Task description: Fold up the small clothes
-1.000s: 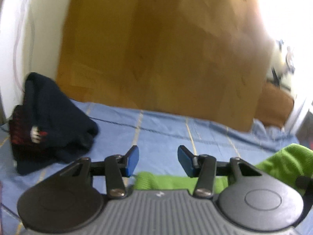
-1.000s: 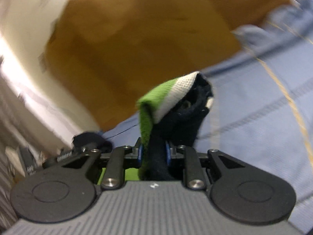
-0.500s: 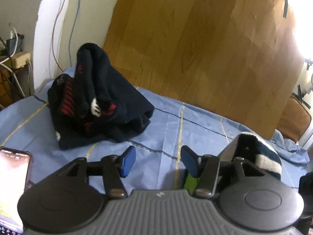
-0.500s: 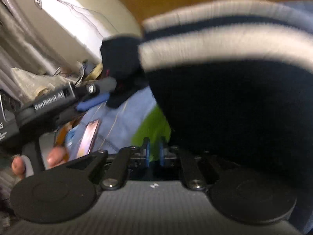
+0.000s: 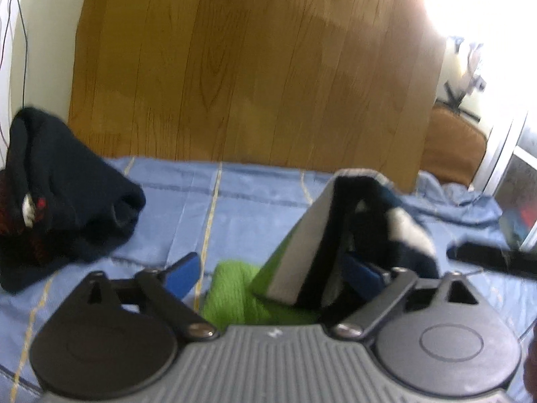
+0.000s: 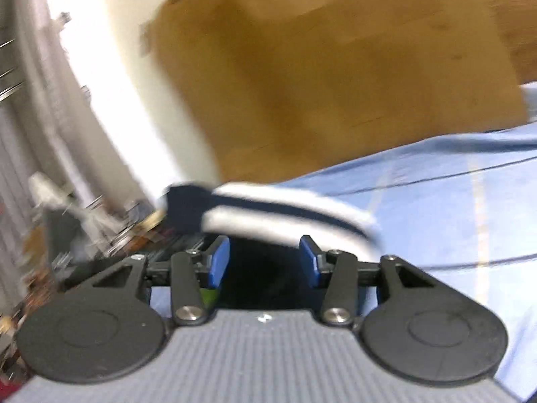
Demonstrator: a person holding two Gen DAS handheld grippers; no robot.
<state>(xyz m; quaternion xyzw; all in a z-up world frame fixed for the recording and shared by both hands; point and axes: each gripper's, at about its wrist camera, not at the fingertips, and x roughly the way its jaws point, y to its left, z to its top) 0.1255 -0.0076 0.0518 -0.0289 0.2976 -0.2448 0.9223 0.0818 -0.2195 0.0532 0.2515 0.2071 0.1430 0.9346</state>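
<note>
A small green, white and navy striped garment [image 5: 302,248] lies bunched on the blue bedsheet [image 5: 241,201], its folded part standing up between my left gripper's fingers. My left gripper [image 5: 272,275] is open around it, not clamped. In the right wrist view the same garment's striped band [image 6: 288,215] lies just ahead of my right gripper [image 6: 265,262], whose jaws stand open with dark cloth between them.
A dark navy garment with red and white marks [image 5: 57,194] is piled at the left on the sheet. A wooden headboard [image 5: 251,67] rises behind the bed. Cluttered shelves [image 6: 50,218] stand left of the right gripper.
My right gripper has opened and let go of the striped garment, which has dropped onto the sheet. My left gripper has moved so that the garment sits between its open fingers.
</note>
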